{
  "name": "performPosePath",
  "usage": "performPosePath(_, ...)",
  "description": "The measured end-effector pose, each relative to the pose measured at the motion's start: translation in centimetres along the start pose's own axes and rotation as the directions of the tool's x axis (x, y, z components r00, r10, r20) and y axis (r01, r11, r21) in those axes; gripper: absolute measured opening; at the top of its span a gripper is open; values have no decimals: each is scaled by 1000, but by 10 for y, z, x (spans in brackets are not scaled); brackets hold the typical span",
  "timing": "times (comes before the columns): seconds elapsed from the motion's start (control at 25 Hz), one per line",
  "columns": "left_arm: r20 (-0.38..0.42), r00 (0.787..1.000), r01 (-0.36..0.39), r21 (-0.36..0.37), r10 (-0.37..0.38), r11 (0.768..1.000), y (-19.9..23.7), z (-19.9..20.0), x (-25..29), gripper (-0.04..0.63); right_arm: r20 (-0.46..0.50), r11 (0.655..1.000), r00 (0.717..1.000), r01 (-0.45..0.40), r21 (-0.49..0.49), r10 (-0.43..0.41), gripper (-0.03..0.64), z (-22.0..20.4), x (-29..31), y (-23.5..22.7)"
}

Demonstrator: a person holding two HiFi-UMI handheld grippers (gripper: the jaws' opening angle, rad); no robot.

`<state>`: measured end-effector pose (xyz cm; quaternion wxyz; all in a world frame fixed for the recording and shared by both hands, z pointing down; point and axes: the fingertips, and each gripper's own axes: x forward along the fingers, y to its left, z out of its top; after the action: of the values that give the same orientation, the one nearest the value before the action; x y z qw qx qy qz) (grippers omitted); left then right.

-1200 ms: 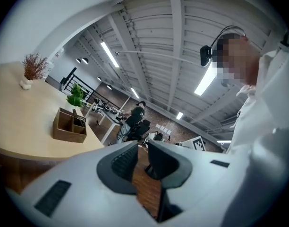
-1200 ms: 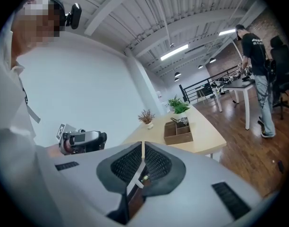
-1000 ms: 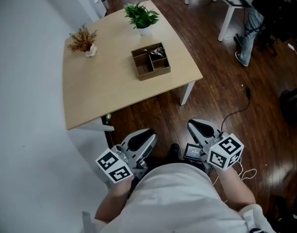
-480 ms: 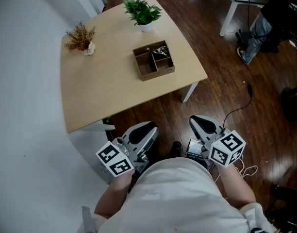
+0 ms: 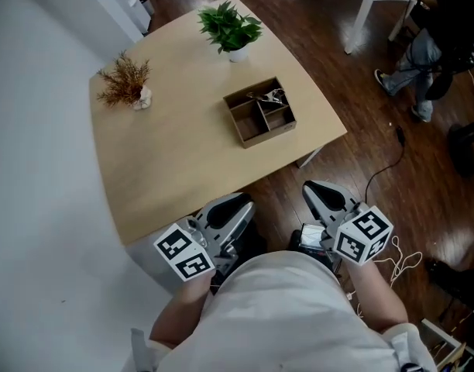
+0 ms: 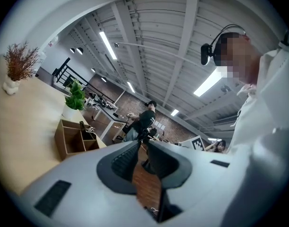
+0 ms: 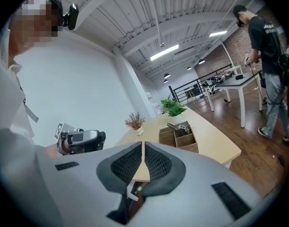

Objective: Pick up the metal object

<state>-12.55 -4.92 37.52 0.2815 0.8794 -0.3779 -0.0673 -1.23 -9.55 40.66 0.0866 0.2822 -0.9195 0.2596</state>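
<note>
Metal object (image 5: 269,97): far compartment of the box (image 5: 256,138), upper centre. Left gripper (image 5: 224,214), right gripper (image 5: 327,200): bottom of frame, fingers closed on nothing. Best opened before reaching down over it.

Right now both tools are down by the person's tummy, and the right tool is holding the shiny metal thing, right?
Not quite. The right tool holds nothing: the right gripper view shows its jaws together, nothing between. The shiny metal thing lies in the wooden box on the table. That tool and the left tool are by the tummy.
</note>
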Motion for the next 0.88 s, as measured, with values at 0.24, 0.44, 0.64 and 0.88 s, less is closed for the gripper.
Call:
performPosePath(0.24, -23, 999, 42, -6, -42, 999, 36, 21, -19, 61, 14, 998, 998, 59, -3, -59, 3, 12, 34, 12)
performPosePath(0.44, -40, 996, 76, 12, -76, 997, 54, 35, -28, 61, 48, 993, 992, 116, -32, -114, 3, 27, 45, 17)
performPosePath(0.64, -32, 996, 89, 33, -88, 996, 61, 46, -23, 61, 59, 989, 991, 128, -71, -124, 3, 37, 46, 18)
performPosePath(0.88, 0, 998, 60, 41, -60, 997, 61, 52, -6, 61, 53, 989, 995, 93, -116, -87, 3, 50, 49, 2)
